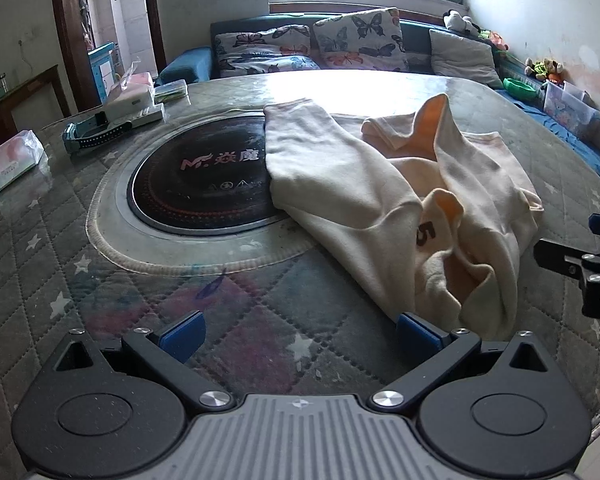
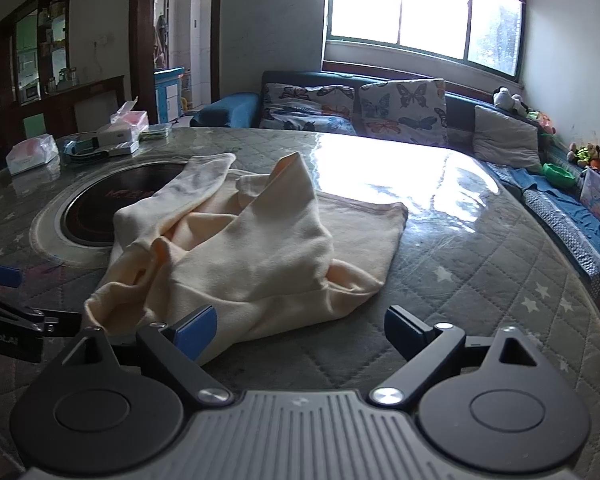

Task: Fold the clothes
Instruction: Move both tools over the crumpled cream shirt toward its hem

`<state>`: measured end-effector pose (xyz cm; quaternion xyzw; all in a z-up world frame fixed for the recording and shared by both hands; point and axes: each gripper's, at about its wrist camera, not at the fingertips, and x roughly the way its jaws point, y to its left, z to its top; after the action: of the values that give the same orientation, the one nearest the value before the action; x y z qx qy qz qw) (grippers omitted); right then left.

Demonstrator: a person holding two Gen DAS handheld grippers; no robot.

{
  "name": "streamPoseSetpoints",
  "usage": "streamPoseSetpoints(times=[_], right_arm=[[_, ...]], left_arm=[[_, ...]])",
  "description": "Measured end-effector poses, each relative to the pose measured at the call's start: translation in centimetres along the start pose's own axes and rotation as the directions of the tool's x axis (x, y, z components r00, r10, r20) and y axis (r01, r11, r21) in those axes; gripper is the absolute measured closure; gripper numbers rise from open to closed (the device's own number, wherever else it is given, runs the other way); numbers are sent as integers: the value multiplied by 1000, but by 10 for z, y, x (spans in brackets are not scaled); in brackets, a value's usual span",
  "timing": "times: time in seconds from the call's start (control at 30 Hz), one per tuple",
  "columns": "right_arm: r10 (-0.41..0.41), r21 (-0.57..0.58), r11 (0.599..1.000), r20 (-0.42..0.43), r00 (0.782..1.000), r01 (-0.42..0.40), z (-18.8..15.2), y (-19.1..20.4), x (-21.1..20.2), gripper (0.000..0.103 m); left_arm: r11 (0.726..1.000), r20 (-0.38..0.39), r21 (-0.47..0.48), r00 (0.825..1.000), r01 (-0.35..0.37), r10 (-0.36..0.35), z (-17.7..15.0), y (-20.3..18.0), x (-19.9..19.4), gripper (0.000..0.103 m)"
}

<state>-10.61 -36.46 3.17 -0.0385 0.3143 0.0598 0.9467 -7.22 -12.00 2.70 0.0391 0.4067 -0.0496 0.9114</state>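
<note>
I find the cream garment [image 2: 236, 240] lying rumpled mid-frame on the worktop [image 2: 480, 280], long axis running to upper left, near hem just ahead of my right gripper [image 2: 300, 334], left gripper [image 1: 300, 338] offset beside it, both jaws wide and empty.

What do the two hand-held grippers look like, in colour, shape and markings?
Both look alike. The left gripper and right gripper each have black angular arms with silver screws, blue pads on the fingertips, two round black discs and a grey ribbed body. The left gripper's side, seen from the right wrist, bears small white lettering. No hands or sleeves are visible.
</note>
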Motion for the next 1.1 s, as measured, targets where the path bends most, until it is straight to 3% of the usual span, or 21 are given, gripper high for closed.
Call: streamPoseSetpoints(times=[1.1], right_arm=[[85, -35, 996, -31, 996, -86, -14, 32, -16, 16]], left_arm=[[996, -5, 86, 1000, -4, 4, -14, -19, -19, 0]])
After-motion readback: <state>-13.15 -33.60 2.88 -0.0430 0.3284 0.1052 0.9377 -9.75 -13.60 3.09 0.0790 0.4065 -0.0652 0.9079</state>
